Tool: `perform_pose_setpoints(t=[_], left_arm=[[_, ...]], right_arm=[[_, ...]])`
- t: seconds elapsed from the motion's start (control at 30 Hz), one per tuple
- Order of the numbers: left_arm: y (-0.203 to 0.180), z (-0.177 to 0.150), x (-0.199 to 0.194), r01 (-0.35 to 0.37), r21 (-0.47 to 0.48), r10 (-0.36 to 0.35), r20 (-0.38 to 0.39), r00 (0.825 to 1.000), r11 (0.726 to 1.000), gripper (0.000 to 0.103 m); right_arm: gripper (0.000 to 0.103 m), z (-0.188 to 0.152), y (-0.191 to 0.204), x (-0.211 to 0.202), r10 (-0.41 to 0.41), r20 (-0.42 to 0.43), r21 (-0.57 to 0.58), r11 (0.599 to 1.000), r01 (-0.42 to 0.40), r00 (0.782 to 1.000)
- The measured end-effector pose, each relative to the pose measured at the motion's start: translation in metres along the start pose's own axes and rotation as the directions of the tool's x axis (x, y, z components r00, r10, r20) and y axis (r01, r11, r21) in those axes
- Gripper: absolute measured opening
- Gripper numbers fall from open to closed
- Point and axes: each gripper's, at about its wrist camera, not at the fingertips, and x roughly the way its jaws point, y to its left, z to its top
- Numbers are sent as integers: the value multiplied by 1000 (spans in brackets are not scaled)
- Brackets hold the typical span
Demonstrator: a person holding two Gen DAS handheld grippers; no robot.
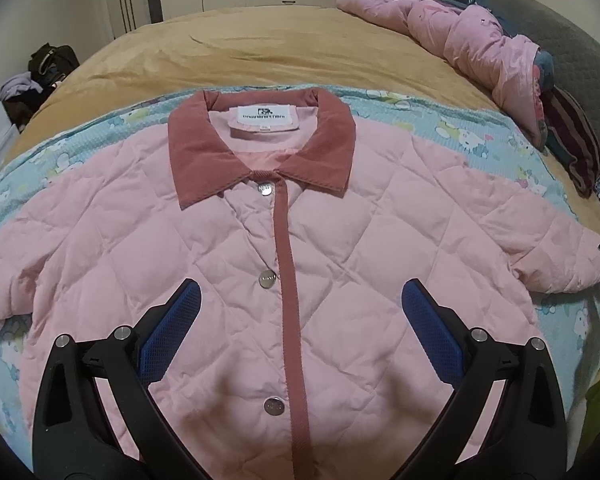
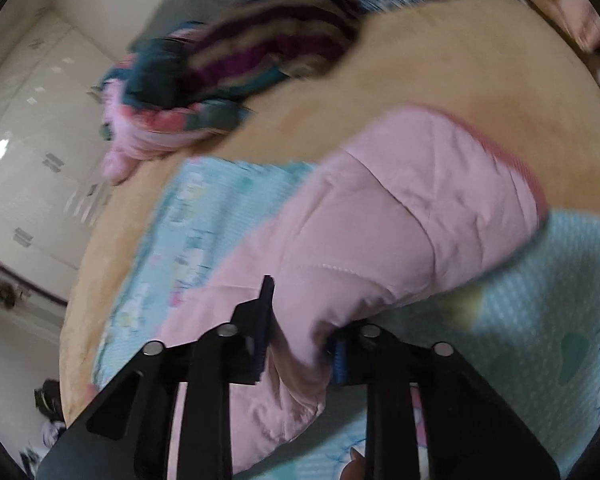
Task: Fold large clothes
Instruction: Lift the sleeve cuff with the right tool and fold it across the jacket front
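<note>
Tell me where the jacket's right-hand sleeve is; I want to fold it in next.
In the left wrist view the sleeve lies far right on the blue cartoon-print blanket; the right gripper is shut on it.

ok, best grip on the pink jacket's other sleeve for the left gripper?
Take the sleeve near its cuff end, coming from the outer side. It lies flat and spread away from the pink jacket, so its end is free. Left gripper hovers open over the front.
</note>
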Motion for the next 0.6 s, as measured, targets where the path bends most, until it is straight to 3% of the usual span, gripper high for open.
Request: perform_pose_setpoints(t=[0.27,0.6], left_arm=[[12,21,-31,20,-13,-19,52,998,1000,94],[47,52,-74,100,-71,-91,124,988,992,94]], right_arm=[[17,7,84,-44,158,64,-186,972,-144,985],[17,-15,163,-81,266,58,-330,915,-233,962]])
